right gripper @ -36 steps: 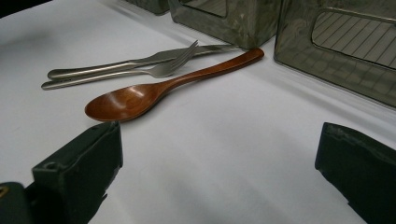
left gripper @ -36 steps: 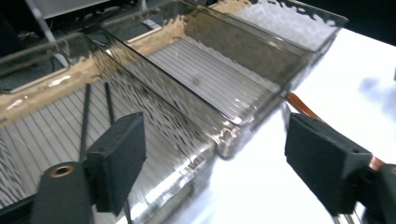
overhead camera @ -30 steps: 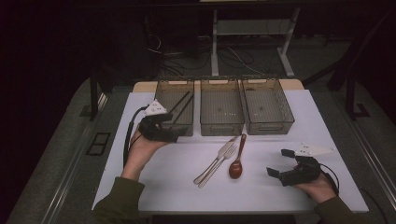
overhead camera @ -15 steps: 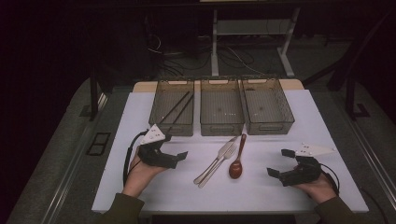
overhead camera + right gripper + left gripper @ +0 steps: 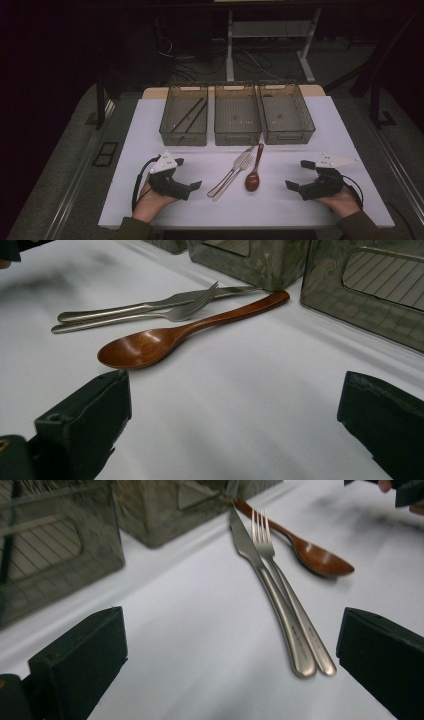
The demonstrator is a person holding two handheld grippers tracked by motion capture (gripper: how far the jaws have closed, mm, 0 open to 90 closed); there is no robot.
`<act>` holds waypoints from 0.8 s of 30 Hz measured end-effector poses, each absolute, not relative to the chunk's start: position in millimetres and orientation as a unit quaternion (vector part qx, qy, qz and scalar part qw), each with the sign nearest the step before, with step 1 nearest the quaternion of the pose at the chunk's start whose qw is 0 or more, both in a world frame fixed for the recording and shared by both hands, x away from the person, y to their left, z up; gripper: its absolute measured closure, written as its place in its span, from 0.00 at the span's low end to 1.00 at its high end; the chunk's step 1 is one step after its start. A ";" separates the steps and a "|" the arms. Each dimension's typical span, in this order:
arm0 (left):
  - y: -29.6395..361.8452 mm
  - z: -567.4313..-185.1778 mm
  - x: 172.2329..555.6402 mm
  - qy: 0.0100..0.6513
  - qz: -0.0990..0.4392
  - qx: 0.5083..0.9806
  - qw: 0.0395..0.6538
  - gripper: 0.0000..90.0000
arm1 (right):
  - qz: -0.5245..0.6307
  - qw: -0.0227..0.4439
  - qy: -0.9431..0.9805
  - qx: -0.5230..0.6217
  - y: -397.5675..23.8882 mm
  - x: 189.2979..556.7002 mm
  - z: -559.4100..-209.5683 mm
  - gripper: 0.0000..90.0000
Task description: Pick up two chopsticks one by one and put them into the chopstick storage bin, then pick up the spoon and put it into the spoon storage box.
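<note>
A steel knife (image 5: 235,167) and fork (image 5: 231,179) lie side by side on the white table (image 5: 145,130), with a brown wooden spoon (image 5: 252,180) just right of them. My left gripper (image 5: 187,173) rests low on the table to their left. It is open, its jaws have just been opening, and nothing is between them. In the left gripper view the knife (image 5: 265,575), fork (image 5: 292,610) and spoon (image 5: 322,562) lie ahead of the wide jaws. My right gripper (image 5: 298,174) stands open to the right of the spoon (image 5: 150,345), holding nothing.
Three see-through trays stand in a row at the back: the left tray (image 5: 167,131) holds dark chopsticks (image 5: 190,115), while the middle tray (image 5: 237,135) and right tray (image 5: 287,134) look bare. The table's front edge runs just before both hands.
My left gripper has drawn back from the left tray toward the front edge and sunk to the table, its jaws wider apart. The right gripper has stayed put.
</note>
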State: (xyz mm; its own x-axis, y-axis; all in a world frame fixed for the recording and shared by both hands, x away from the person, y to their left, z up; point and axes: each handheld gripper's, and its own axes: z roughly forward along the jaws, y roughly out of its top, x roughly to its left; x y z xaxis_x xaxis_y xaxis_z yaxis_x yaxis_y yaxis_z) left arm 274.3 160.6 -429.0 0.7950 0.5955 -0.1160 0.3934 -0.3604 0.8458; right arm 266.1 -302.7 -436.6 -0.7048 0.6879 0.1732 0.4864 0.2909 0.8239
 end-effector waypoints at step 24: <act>162.4 -433.7 277.6 0.299 0.105 0.821 0.475 0.00 | 0.482 0.075 0.799 0.353 -281.7 296.8 -412.4 0.57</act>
State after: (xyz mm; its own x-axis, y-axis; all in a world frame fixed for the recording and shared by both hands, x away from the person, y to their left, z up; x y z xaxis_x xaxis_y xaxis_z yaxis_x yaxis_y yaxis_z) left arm 277.6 162.4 -433.7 0.7989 0.5908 -0.1127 0.3917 -0.3689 0.8429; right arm 296.8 -281.7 -412.4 -0.7403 0.6350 0.2208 0.4911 0.2864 0.8227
